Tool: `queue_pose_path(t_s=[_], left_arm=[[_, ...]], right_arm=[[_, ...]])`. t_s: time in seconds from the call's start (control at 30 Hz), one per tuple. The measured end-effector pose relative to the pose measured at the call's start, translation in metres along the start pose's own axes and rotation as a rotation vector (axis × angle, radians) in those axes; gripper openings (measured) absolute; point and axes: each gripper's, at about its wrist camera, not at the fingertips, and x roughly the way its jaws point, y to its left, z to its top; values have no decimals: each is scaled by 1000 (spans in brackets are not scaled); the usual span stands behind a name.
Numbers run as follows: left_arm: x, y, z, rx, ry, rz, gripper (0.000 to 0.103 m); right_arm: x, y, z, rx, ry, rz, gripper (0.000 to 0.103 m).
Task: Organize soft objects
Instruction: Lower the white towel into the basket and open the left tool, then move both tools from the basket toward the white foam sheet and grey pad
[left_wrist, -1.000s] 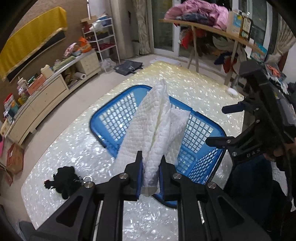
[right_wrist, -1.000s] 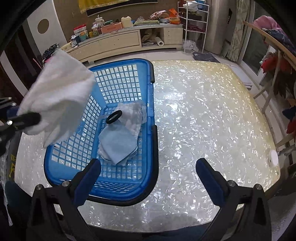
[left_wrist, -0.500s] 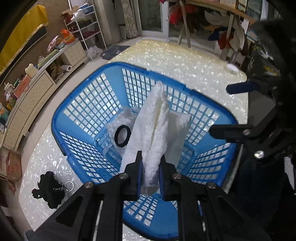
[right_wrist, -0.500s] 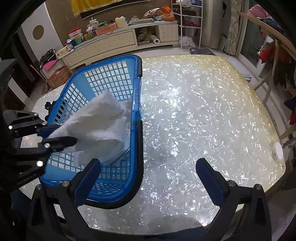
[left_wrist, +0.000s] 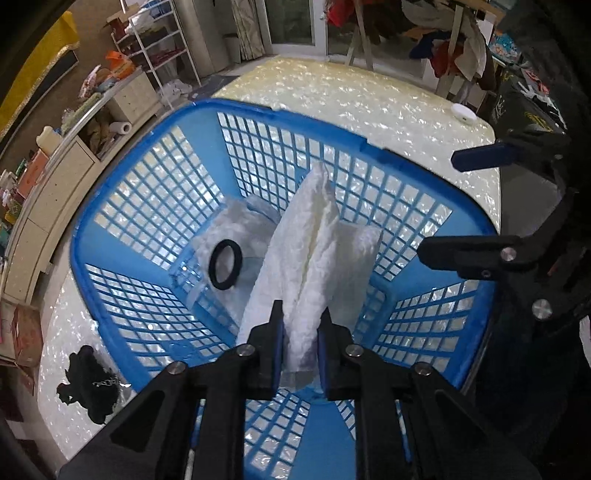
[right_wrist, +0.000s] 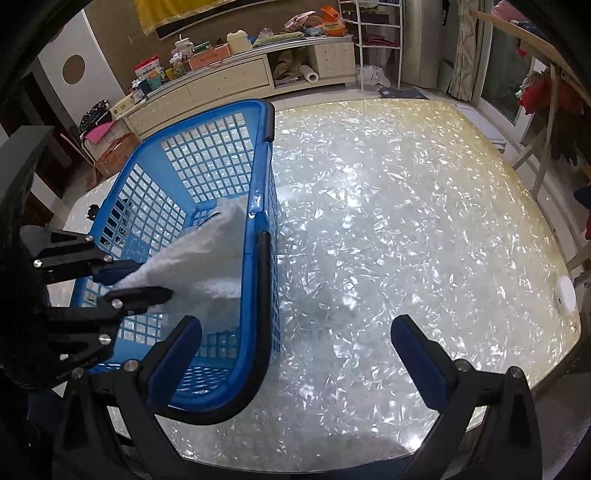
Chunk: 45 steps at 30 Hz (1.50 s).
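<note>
My left gripper (left_wrist: 300, 341) is clamped on the white towel (left_wrist: 314, 254), and I see it held inside the blue basket (left_wrist: 122, 206), the cloth reaching toward the basket's far wall. Under it, on the basket's floor, lies a pale folded cloth (left_wrist: 240, 229) with a black ring (left_wrist: 226, 264) resting on top, just left of the towel. My right gripper (right_wrist: 295, 345) has its fingers wide apart with nothing between them, hovering over the desk (right_wrist: 406, 221) at the basket's right rim. Left of the basket, on the desk, sits a black clump (left_wrist: 88, 384) with a small chain. A small white disc (right_wrist: 566, 295) lies on the desk well away from the basket, near the right edge.
</note>
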Motion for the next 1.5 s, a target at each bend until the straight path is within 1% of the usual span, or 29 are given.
queue_pose_path(t_s=[0.07, 0.13, 0.17, 0.23, 0.33, 0.4, 0.57, 0.63, 0.7, 0.8, 0.83, 1.0, 1.13, 1.27, 1.5], left_arm=[[6, -2, 0, -5, 15, -6, 22], [11, -2, -1, -20, 27, -16, 38], [11, -1, -1, -25, 25, -18, 41], [11, 2, 0, -37, 18, -8, 52], [5, 9, 1, -55, 9, 6, 54], [0, 10, 0, -54, -1, 1, 55], [-18, 14, -6, -70, -25, -15, 64], [-27, 17, -11, -90, -48, -21, 76], [-37, 22, -17, -112, -71, -32, 82], [-56, 30, -27, -153, -110, -33, 83], [-62, 32, -31, -166, -125, -32, 88], [-89, 44, -51, -231, -183, -34, 103], [-106, 52, -72, -278, -223, 4, 103], [-117, 62, -96, -310, -227, 66, 103], [-139, 86, -143, -386, -250, 103, 103]], right_arm=[[-1, -1, -1, 4, 0, 1, 103], [-3, -2, -1, 8, -1, 3, 103], [-4, -3, -2, 12, -2, 1, 103], [-6, -5, -3, 19, -4, 4, 103], [-9, -7, -5, 30, -5, 4, 103], [-12, -7, -5, 33, -6, 2, 103], [-20, -1, -3, 26, -21, 1, 103], [-25, 4, -2, 19, -29, -1, 103], [-30, 10, -1, 11, -38, -6, 103], [-39, 21, 1, -7, -53, -4, 103], [-40, 25, 1, -12, -57, -3, 103], [-52, 51, 3, -54, -76, 6, 103], [-52, 74, 4, -93, -79, 12, 103], [-50, 103, 6, -141, -73, 30, 103], [-38, 154, 9, -222, -56, 48, 103]])
